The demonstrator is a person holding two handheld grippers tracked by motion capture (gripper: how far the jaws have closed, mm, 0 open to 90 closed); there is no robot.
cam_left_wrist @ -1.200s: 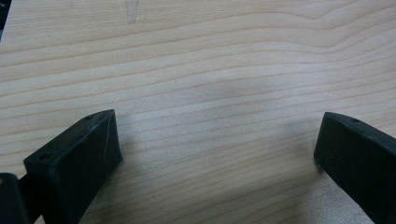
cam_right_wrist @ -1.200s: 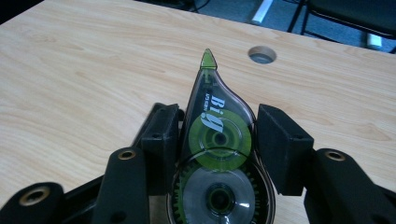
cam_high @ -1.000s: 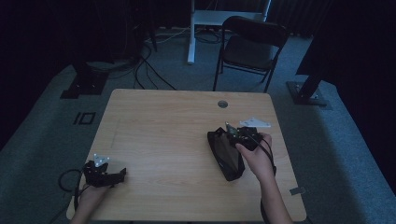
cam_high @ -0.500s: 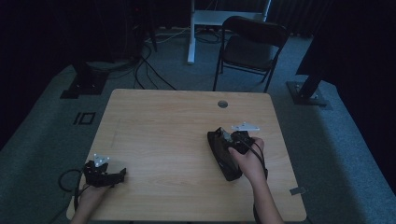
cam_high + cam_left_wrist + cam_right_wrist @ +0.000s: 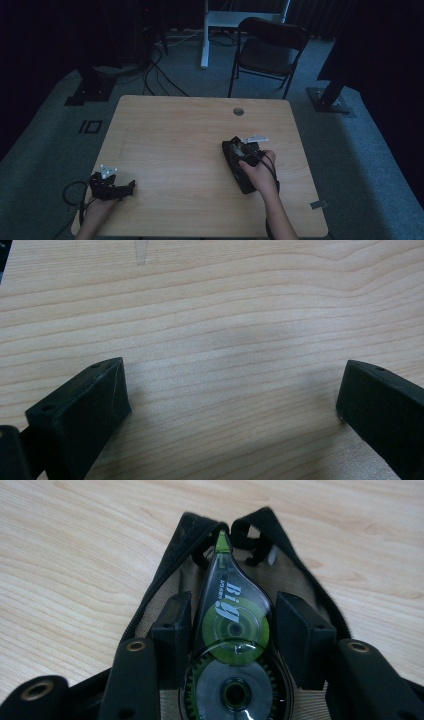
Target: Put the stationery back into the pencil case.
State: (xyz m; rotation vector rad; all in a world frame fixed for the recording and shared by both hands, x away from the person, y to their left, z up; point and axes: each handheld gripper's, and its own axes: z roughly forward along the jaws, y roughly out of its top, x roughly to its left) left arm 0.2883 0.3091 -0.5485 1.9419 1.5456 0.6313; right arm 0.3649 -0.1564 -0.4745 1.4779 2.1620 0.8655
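1. Correction tape dispenser (image 5: 234, 645), a clear teardrop-shaped plastic case with green reels and a green tip, sits clamped between the right gripper (image 5: 235, 625) pads, nose poking into the open mouth of a black mesh zip pouch (image 5: 165, 565).
2. Pouch (image 5: 239, 164) lies on the wooden table (image 5: 175, 130), right of centre.
3. Left gripper (image 5: 230, 405) rests near the table's front left corner, jaws spread wide, holding nothing, just bare wood grain between them.
4. Compared with a second ago, the right hand (image 5: 260, 172) has dropped lower onto the pouch; the left hasn't budged.

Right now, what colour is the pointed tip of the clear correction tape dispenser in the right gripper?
Green tip, clearest in the right gripper view.
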